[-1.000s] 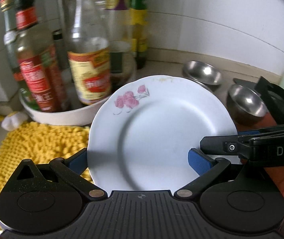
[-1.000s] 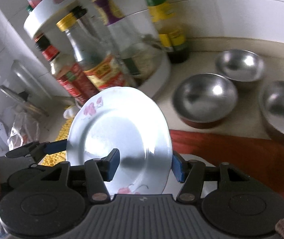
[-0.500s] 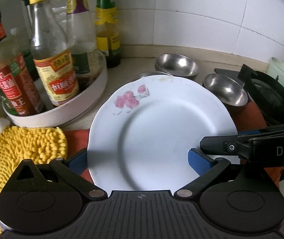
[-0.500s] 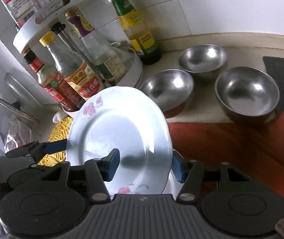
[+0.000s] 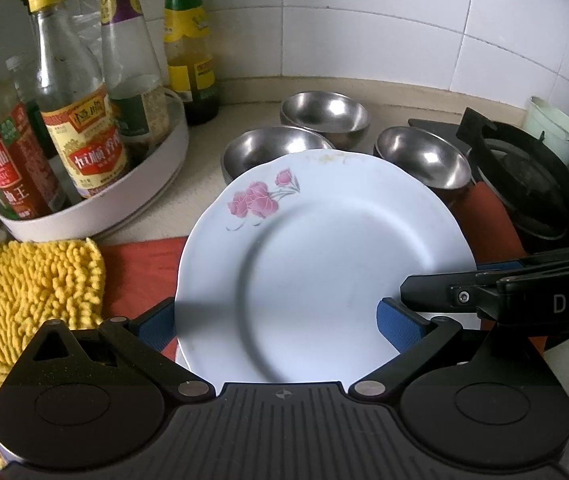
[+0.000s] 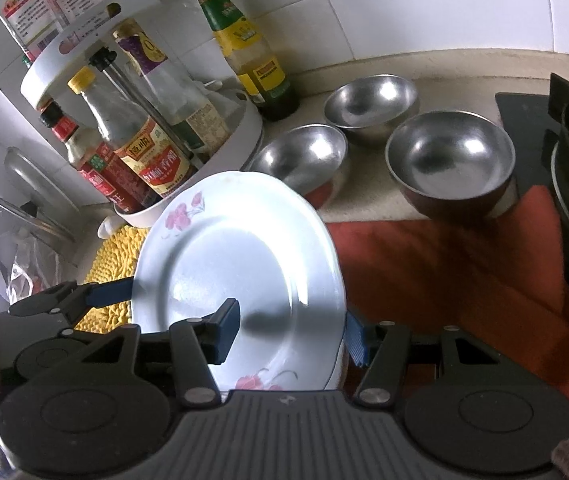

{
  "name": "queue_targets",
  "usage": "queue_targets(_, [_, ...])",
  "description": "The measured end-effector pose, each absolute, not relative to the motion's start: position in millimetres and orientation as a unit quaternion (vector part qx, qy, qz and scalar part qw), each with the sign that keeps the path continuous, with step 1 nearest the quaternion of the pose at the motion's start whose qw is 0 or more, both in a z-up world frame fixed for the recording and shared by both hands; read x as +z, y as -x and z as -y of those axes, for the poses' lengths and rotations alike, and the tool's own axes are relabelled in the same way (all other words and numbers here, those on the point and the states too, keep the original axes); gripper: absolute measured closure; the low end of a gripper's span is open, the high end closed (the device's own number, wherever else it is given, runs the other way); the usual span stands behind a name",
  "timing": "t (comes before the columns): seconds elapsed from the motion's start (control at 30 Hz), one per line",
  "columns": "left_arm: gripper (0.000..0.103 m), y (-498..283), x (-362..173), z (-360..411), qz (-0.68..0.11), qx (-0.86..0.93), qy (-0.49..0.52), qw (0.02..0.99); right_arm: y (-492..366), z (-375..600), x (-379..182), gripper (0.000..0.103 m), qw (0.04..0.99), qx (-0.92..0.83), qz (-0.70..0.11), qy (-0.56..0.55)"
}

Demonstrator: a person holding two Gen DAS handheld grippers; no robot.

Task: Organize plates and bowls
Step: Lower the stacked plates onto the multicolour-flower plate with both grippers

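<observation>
A white plate with a pink flower print is held up off the tabletop, tilted on edge, with both claws on it. The left claw has its blue pads on either side of the plate's near rim, and the plate fills the space between them, so it seems to pinch the plate across its width. The right claw pinches the same plate through its thickness: one pad lies on the face, the other behind the right rim. In the left view the right claw reaches in from the right and meets the plate's right edge.

Beyond the plate, on the far side of the tabletop, stand three steel bowls, close together and all upright; the nearest ones touch a red cloth that covers the near tabletop. To the left are a white turntable of sauce bottles and a yellow mop pad. A black stove sits at the right.

The point that counts for the next move, as I judge it, is that the plate lies straight ahead of both claws with the bowls directly behind it, farther off. A second floral edge seems to show under the plate in the right view, perhaps another plate; I cannot be sure.
</observation>
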State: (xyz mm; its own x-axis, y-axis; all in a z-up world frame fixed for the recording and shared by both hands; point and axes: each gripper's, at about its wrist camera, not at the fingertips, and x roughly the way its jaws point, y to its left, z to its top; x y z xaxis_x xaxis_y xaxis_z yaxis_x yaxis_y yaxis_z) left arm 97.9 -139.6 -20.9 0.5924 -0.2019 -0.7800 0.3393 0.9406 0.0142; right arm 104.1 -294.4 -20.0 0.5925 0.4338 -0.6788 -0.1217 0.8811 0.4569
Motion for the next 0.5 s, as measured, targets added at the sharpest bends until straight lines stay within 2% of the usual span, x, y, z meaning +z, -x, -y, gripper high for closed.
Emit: queue_targets(0.5, [0.0,-75,-41,145,-0.453,-0.126,-0.073,0.88,-88,304,-39,0.051,0.855,0.176,-0.454,-0.18])
